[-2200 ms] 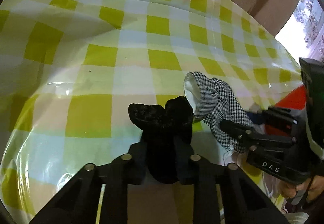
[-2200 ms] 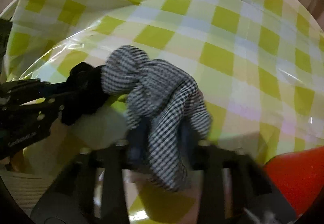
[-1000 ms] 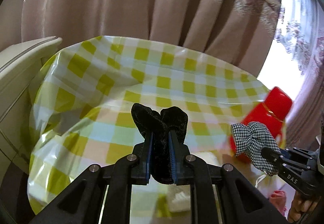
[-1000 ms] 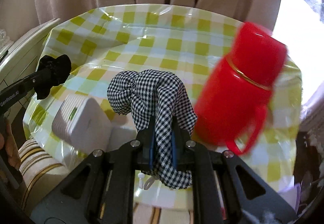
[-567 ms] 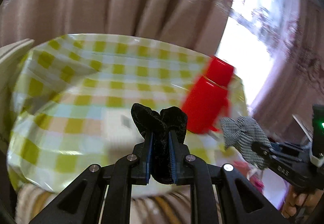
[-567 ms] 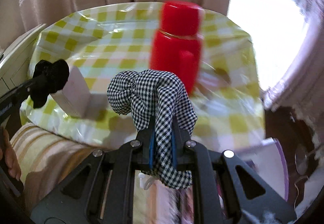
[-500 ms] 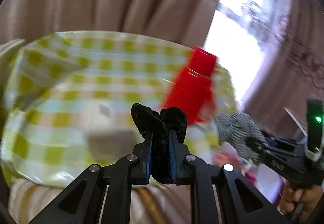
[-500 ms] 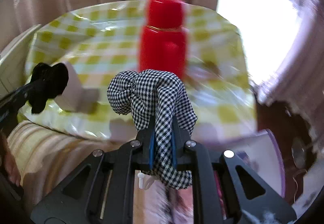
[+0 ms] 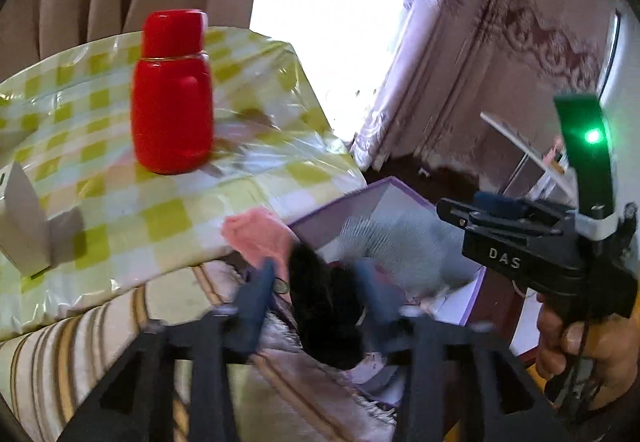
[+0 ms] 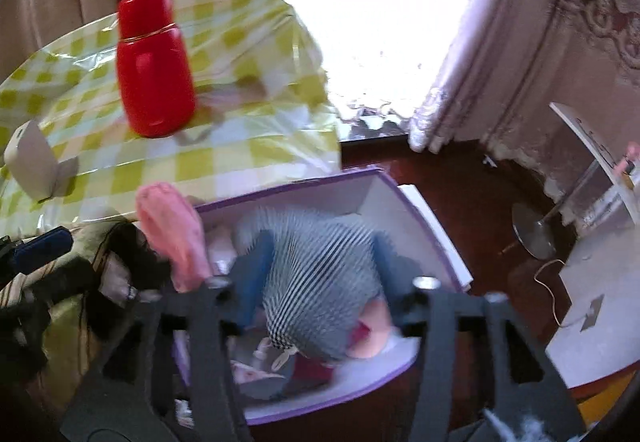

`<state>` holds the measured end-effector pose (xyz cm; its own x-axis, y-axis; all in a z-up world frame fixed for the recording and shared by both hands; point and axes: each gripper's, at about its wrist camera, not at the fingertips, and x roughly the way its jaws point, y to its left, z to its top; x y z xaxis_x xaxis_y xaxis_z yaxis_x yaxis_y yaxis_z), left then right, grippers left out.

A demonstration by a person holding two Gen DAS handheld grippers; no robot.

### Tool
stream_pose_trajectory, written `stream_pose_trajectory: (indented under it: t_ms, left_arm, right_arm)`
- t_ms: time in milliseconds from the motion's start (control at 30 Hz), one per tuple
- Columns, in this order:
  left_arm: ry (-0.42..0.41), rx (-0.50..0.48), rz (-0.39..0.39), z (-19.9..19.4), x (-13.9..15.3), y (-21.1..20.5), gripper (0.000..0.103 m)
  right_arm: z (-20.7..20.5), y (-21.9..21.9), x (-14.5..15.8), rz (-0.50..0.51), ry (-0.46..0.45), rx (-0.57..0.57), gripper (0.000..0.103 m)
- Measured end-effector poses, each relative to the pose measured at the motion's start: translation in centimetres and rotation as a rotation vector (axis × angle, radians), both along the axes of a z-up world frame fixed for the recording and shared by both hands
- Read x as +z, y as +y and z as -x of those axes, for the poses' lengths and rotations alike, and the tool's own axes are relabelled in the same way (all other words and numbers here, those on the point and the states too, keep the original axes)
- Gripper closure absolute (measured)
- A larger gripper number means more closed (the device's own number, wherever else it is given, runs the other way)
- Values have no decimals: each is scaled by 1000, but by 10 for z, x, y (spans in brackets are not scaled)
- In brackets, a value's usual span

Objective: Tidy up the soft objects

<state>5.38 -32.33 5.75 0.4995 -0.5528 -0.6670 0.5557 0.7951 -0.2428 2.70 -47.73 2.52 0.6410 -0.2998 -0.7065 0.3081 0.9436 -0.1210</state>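
Observation:
In the left wrist view my left gripper (image 9: 316, 290) has its jaws opening, and the black velvet scrunchie (image 9: 324, 318) hangs blurred between the spread blue pads (image 9: 256, 294), which no longer press on it. It is over the near edge of the purple-rimmed white box (image 9: 340, 202). In the right wrist view my right gripper (image 10: 324, 270) is opening too. The black-and-white checked scrunchie (image 10: 320, 282) is a blur between its fingers, above the inside of the box (image 10: 384, 198). A pink soft item (image 10: 172, 234) lies over the box's left rim.
A red flask (image 9: 172, 98) and a small white carton (image 9: 24, 226) stand on the yellow checked tablecloth (image 9: 248, 178). A striped cushion (image 9: 80, 354) lies below the table edge. Dark wood floor (image 10: 472, 202) and a round metal stand foot (image 10: 536, 234) lie right of the box.
Both grippers swung right from over the table to the purple box beside it. Their jaws, shut on the scrunchies before, now stand apart and both scrunchies are coming loose.

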Motion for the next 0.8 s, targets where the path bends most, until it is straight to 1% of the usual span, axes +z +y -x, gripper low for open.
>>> stream_pose_trajectory:
  t_ms: [33, 100, 167, 233, 333, 467, 533, 667, 733, 800]
  left_arm:
    - [-4, 0, -4, 3, 0, -3, 38]
    - [-10, -4, -8, 6, 2, -4, 35]
    - [-8, 2, -20, 10, 3, -2, 32]
    - [5, 22, -37, 17, 0, 0, 27]
    - [32, 54, -53, 22, -8, 7, 22]
    - [118, 73, -47, 25, -26, 16, 22]
    - [153, 68, -63, 28, -36, 17, 21]
    - [141, 71, -83, 29, -38, 14, 20]
    - [150, 64, -81, 29, -40, 12, 16]
    - [158, 60, -73, 28, -41, 12, 14]
  right_arm:
    - [3, -2, 1, 8, -3, -8, 35]
    - [7, -5, 0, 20, -8, -15, 35]
    - [9, -7, -2, 10, -4, -14, 35]
    - [12, -6, -4, -1, 2, -20, 34]
    - [23, -5, -9, -14, 8, -23, 33]
    - [40, -5, -14, -15, 16, -32, 33]
    - [48, -5, -16, -21, 16, -44, 33]
    - [57, -10, -22, -39, 26, -65, 32]
    - [59, -10, -25, -37, 37, -66, 31]
    - [60, -10, -27, -42, 43, -68, 31]
